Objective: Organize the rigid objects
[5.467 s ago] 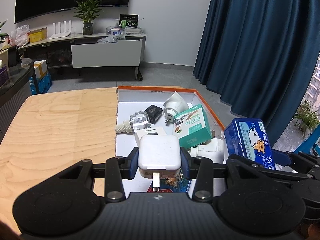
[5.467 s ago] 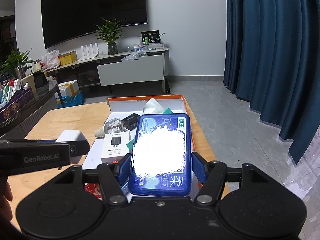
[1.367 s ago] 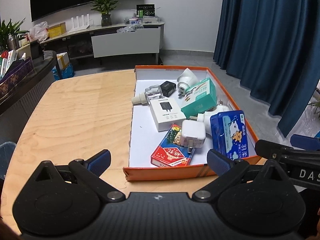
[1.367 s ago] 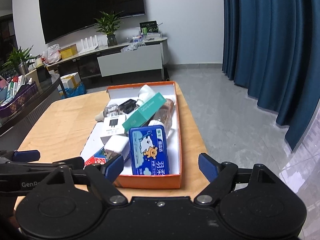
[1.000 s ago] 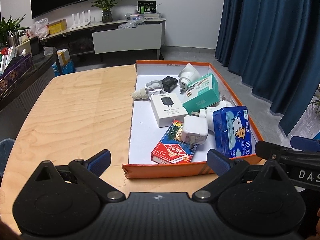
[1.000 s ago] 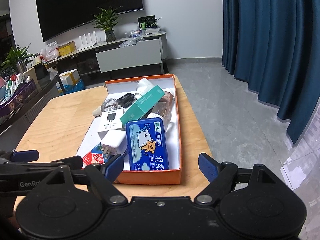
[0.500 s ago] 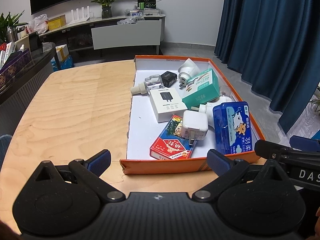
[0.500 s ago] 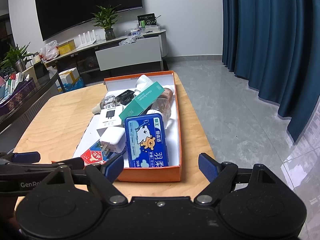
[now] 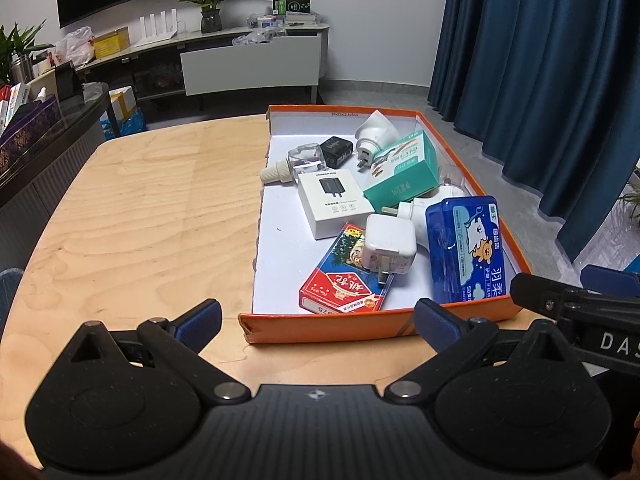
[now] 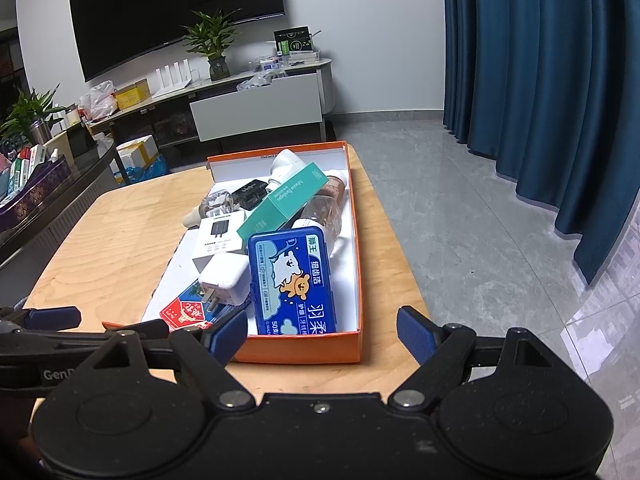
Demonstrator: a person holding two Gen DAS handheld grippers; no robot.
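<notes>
Both tongs empty, blue pads spread wide. 5.5 s ago the left tongs [image 9: 316, 320] pinched the white charger [image 9: 389, 249] and the right tongs [image 10: 322, 330] pinched the blue tin [image 10: 294, 282]; both items now lie inside the orange box [image 9: 332, 326]. Over the last 1.4 s the view of the box has hardly altered, so both tongs hold back at its near end.

Judgement: this deposit step is done. No loose item shows on the worktop [image 9: 140, 216], so the sorting looks close to finished or finished.

Positions, left wrist view:
- White charger rests on the red card pack [image 9: 344, 282], prongs toward the near wall, ahead of the left tongs and slightly right.
- Blue tin lies along the right wall, near end at the near right corner, just beside the charger.
- White carton [image 9: 334, 202], teal carton [image 9: 402, 172], black adapter [image 9: 336, 151], clear bottle [image 9: 298, 162] fill the far half.

Right tongs hang just short of the near wall, the tin straight ahead between the pads' line, apart from them.
</notes>
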